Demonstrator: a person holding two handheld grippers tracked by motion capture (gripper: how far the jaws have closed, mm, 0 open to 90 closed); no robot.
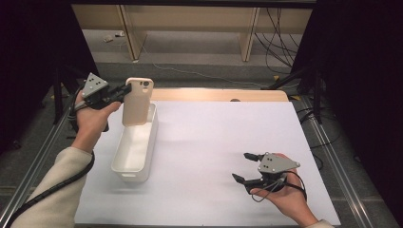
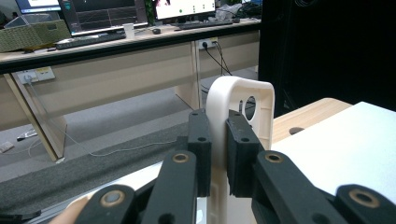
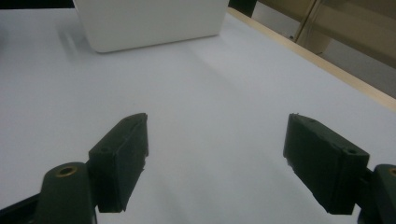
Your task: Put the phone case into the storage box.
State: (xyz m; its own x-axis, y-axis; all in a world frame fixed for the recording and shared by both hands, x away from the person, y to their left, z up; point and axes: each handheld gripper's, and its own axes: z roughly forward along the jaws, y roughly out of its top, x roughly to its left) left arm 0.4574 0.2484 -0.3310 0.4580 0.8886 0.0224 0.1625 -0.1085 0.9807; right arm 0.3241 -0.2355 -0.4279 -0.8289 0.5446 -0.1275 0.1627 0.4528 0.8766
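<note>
Your left hand-held gripper (image 1: pixel 127 90) clamped on phone case (image 1: pixel 138 101), pads pinching its edge. Case upright, held in air above far end of white bin (image 1: pixel 135 147). Bin sat at left side of white surface (image 1: pixel 214 142). Your right hand-held gripper (image 1: pixel 244 167) rested low over surface near right corner, jaws spread wide, nothing between them.
</note>
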